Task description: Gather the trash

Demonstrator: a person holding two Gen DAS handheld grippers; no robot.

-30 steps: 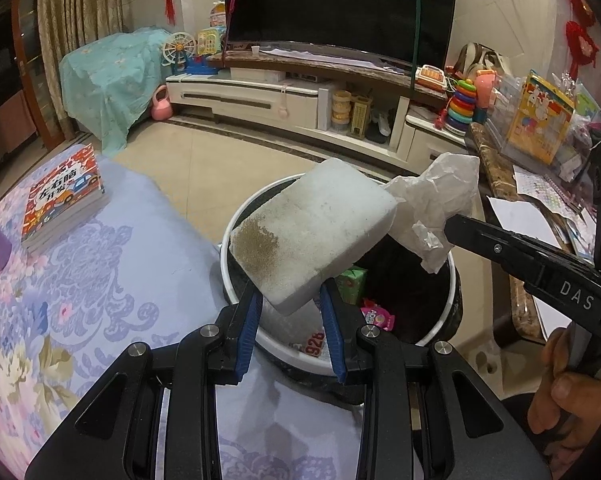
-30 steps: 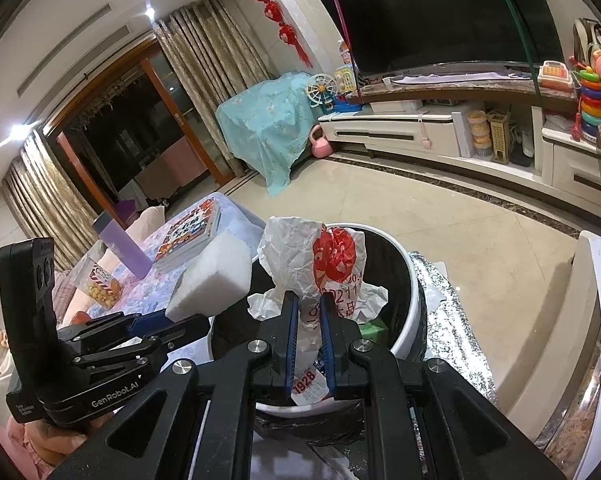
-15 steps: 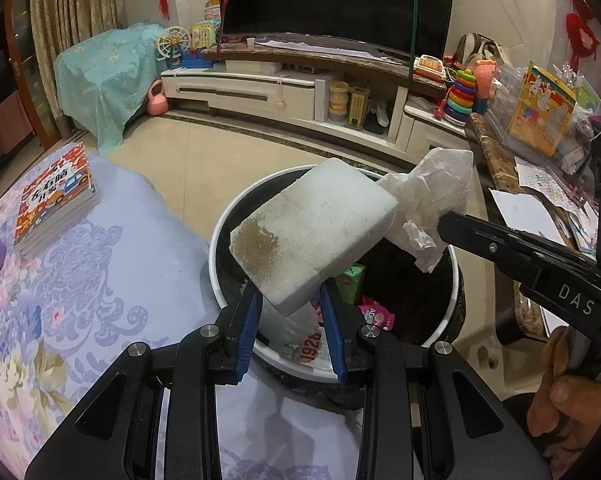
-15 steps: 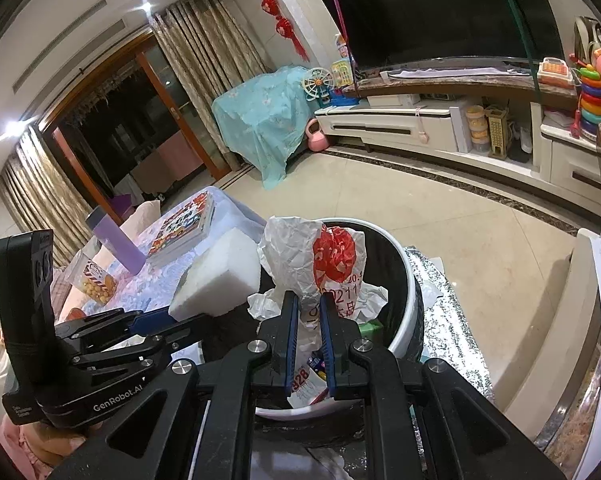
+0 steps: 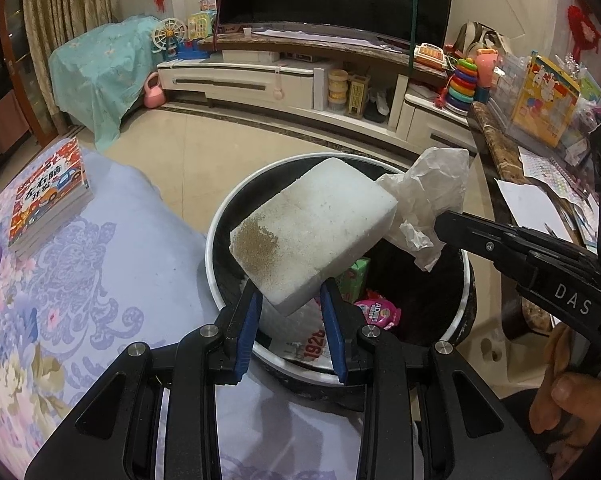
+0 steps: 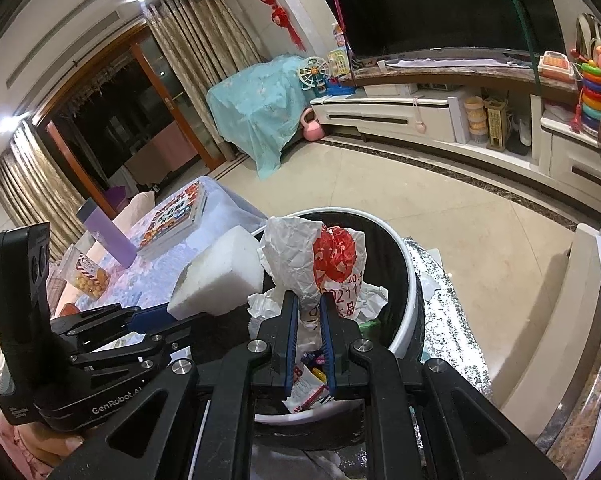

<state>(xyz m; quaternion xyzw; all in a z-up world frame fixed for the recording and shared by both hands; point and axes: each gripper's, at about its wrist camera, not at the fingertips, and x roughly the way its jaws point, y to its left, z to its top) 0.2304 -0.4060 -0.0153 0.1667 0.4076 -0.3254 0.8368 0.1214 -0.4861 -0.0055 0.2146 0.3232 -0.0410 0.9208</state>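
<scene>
My left gripper point(image 5: 290, 296) is shut on a white foam block point(image 5: 312, 232) with a brown stain and holds it tilted above the trash bin point(image 5: 216, 248). The bin is round, white-rimmed, lined in black, and holds wrappers point(image 5: 376, 314). My right gripper point(image 6: 309, 308) is shut on a crumpled white paper bag with a red print point(image 6: 324, 260), held over the bin point(image 6: 404, 300). The foam block point(image 6: 220, 276) sits just left of the paper. In the left wrist view the paper point(image 5: 428, 196) and the right gripper's arm point(image 5: 532, 264) are at the right.
A floral cloth-covered table point(image 5: 80, 272) lies left of the bin with a stack of books point(image 5: 48, 192). A purple bottle point(image 6: 108, 236) and a snack pack point(image 6: 86, 276) stand on it. A cluttered marble counter point(image 5: 540, 168) is right. A TV cabinet point(image 5: 300, 80) is behind, across open floor.
Both grippers have edged closer over the bin, which now looms larger and nearer. Each keeps its hold.
</scene>
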